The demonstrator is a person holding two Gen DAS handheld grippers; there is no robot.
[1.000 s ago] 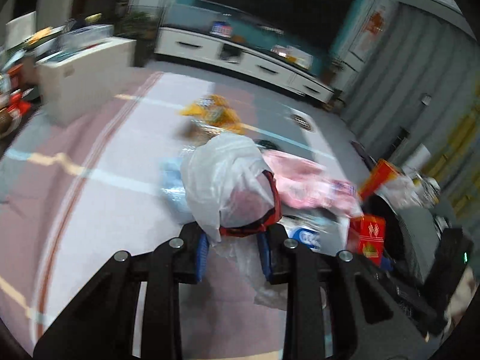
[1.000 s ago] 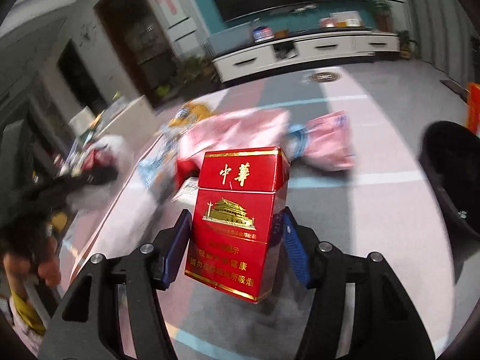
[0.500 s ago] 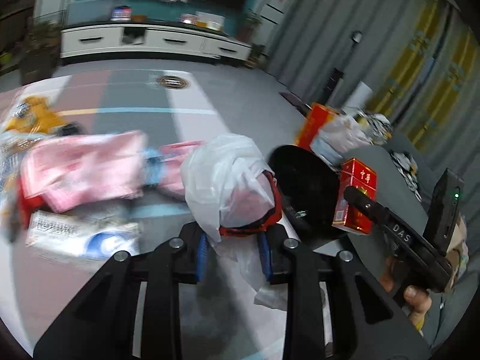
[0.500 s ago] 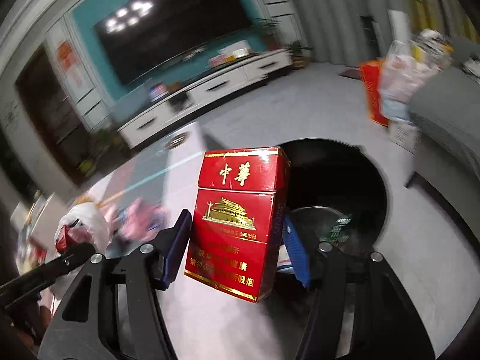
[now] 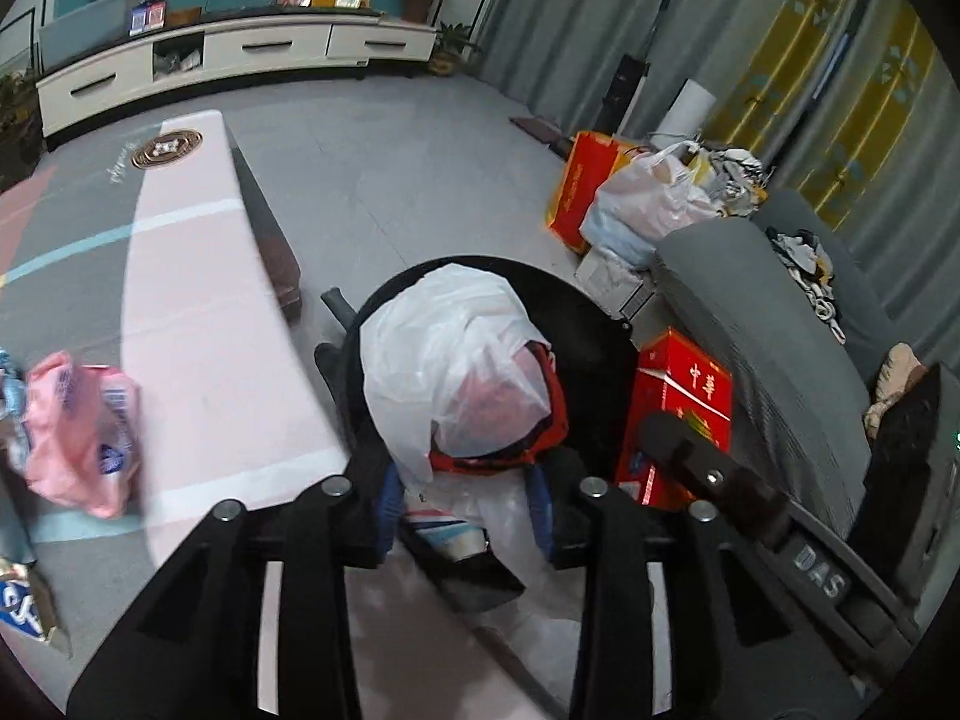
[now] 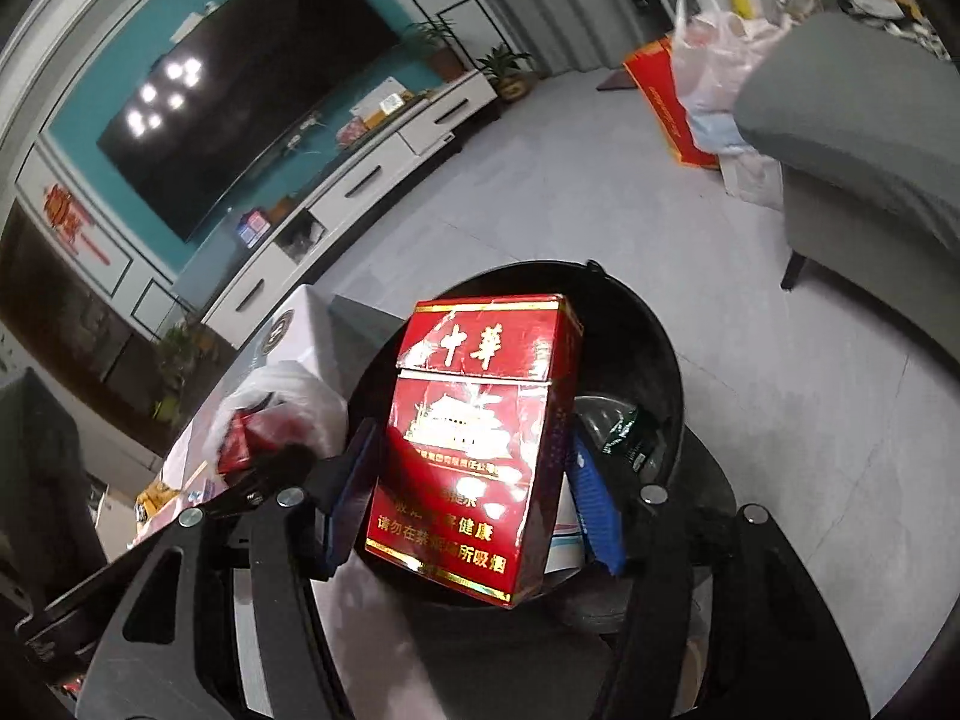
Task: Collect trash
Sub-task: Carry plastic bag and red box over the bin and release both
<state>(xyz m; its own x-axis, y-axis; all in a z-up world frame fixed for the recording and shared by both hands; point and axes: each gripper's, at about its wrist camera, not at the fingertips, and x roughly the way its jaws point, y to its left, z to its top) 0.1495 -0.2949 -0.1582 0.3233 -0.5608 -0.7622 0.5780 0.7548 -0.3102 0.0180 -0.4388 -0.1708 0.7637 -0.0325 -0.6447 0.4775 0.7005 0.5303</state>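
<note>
I hold both loads over the bin (image 6: 660, 360): left tongs (image 5: 465, 504) clamp a white bag (image 5: 444, 360), right tongs (image 6: 471, 501) grip a red carton (image 6: 480, 432). Neither is dropped yet; a pink wrapper (image 5: 78, 432) waits on the worktop (image 5: 210, 330).

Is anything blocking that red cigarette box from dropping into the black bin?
Nothing visible does. The right claw holds the red cigarette box right over the black bin, whose mouth is open, with some trash already inside.
</note>
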